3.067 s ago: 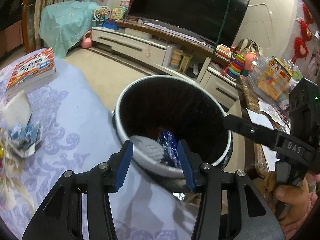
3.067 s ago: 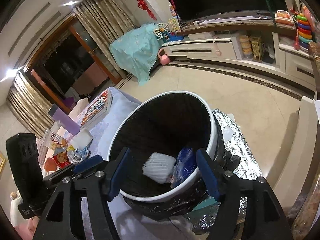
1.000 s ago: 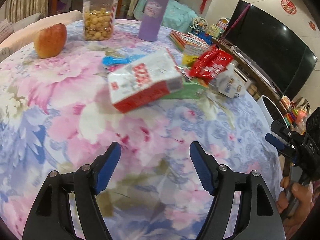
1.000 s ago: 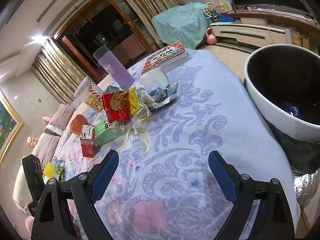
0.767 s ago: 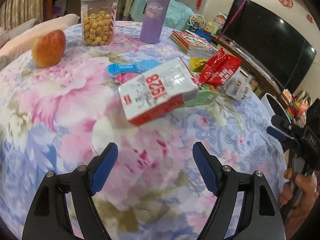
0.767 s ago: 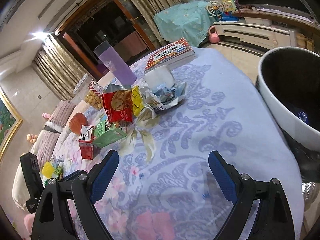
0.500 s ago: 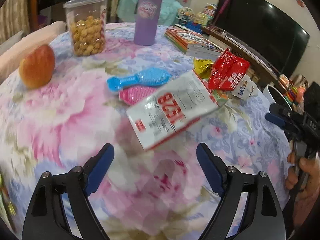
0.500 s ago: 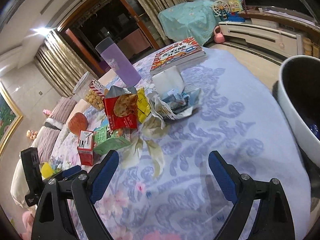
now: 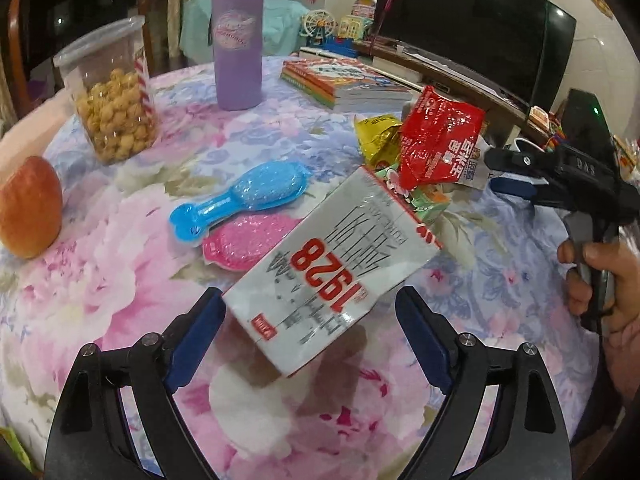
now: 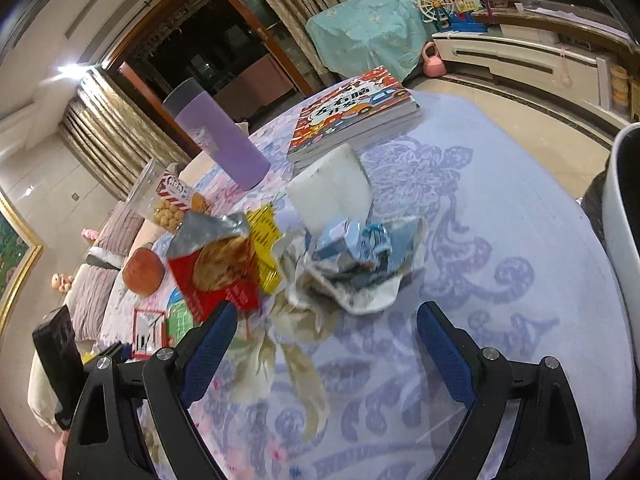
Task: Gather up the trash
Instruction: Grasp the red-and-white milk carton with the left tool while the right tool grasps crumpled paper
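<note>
A white carton (image 9: 340,272) with red digits lies slanted on the flowered tablecloth, its near end between the fingers of my left gripper (image 9: 312,332). That gripper stands open and its pads do not press on the carton. Behind it are a red snack bag (image 9: 440,148), a yellow wrapper (image 9: 380,136) and a green carton (image 9: 430,202). My right gripper (image 10: 326,350) is open and empty, just short of a crumpled white and blue wrapper (image 10: 360,268). The red snack bag (image 10: 216,272) sits to its left. The white-rimmed trash bin (image 10: 624,200) shows at the right edge.
Blue brush (image 9: 248,196) and pink brush (image 9: 244,240) lie left of the carton. An apple (image 9: 28,208), a snack jar (image 9: 108,92), a purple tumbler (image 9: 238,36) and stacked books (image 9: 344,80) stand farther back. A hand (image 9: 600,272) holds the right gripper (image 9: 516,176).
Both grippers left the bin and came over the table. The left gripper closed in on the white carton and widened its jaws. The right gripper neared the crumpled wrapper; the bin slid to the right edge.
</note>
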`<state>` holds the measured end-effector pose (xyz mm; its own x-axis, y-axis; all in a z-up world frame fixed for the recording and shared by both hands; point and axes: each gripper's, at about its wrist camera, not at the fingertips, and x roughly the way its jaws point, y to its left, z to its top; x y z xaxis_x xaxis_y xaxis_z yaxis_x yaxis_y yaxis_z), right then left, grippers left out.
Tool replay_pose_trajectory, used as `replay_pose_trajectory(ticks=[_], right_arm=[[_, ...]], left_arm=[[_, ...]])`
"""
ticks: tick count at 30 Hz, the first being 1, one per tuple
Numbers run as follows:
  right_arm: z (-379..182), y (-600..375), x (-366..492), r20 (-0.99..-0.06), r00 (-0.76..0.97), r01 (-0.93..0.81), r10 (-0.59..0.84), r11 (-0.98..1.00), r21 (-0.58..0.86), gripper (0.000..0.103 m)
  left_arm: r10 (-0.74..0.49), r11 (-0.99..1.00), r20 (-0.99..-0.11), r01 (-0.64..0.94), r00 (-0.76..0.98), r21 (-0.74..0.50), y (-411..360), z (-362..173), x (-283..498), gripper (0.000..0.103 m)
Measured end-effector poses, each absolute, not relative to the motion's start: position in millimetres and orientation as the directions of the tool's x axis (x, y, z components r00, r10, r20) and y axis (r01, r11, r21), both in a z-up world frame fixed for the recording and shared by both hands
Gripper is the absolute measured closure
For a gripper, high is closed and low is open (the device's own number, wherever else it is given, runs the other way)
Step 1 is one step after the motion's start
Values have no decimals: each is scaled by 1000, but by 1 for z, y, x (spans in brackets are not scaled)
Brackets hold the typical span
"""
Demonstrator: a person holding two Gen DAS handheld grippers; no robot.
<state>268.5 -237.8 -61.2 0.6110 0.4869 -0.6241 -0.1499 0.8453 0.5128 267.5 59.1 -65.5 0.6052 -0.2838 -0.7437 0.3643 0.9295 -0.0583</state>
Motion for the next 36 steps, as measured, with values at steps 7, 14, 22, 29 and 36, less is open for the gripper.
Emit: replay_pose_trajectory(ticks=[7, 14, 22, 29, 36], right_arm=[[-63, -240, 268, -603, 627, -176, 493, 844, 507, 43], [-66, -249, 249, -601, 627, -180, 495, 843, 506, 82], [-59, -266, 212, -574, 645, -196, 504, 835, 514, 85], [-50, -276, 186, -559, 666, -203, 495, 841, 502, 85], [-48, -302, 168, -558, 692, -162, 457, 852, 497, 85]], left_arm=[[-327, 923, -721, 368, 611, -107, 53, -61, 255, 45], [-316, 937, -703, 326, 637, -125, 40, -57, 223, 48], [-363, 923, -698, 342, 618, -178, 6, -52, 195, 48], [-384, 907, -721, 384, 577, -175, -33, -61, 191, 48], [-397, 896, -731, 406, 555, -178, -64, -61, 192, 48]])
